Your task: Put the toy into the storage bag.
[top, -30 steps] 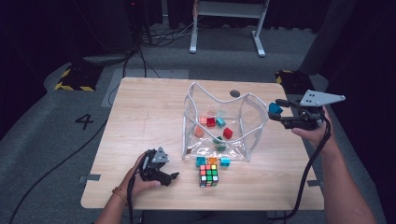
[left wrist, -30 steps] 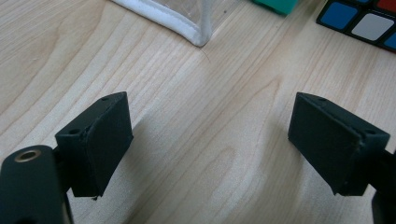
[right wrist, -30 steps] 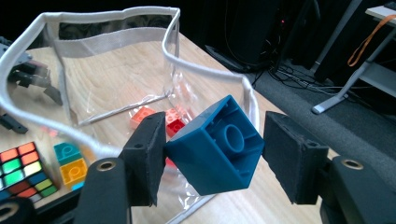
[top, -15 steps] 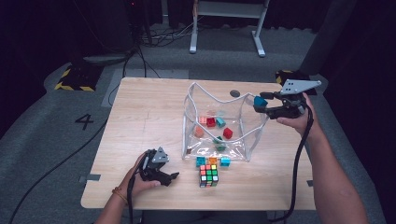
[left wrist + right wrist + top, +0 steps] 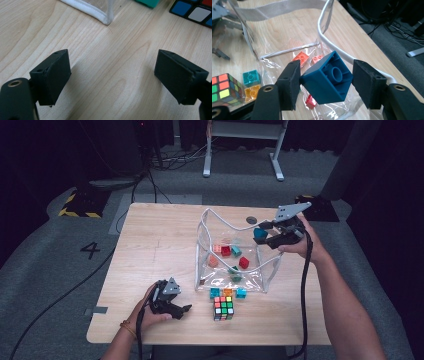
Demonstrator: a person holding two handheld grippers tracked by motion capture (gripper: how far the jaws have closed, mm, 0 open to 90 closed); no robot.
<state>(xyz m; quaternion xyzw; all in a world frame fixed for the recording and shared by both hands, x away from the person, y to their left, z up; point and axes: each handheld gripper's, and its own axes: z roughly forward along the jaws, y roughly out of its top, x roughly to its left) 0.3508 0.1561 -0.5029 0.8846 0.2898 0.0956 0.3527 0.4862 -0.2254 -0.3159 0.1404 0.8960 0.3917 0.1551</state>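
Note:
A clear plastic bag (image 5: 232, 252) with white piping stands open on the wooden table (image 5: 155, 245), holding several small red, orange and teal bricks. My right gripper (image 5: 263, 231) hovers over the bag's right rim, shut on a dark blue brick (image 5: 327, 77) held hollow side up. A colourful puzzle cube (image 5: 223, 308) lies in front of the bag, with three small bricks (image 5: 227, 293) just behind it. My left gripper (image 5: 181, 311) rests open near the table's front edge, left of the cube, its black pads (image 5: 51, 75) wide apart over bare wood.
The bag's white-piped corner (image 5: 106, 18) and the cube's edge (image 5: 197, 12) lie just ahead of the left gripper. A dark round hole (image 5: 251, 219) sits in the tabletop behind the bag. Cables trail from both grippers off the front edge.
My right gripper has carried the blue brick leftward from beyond the table's right side to above the bag's right rim. The left gripper has stayed put.

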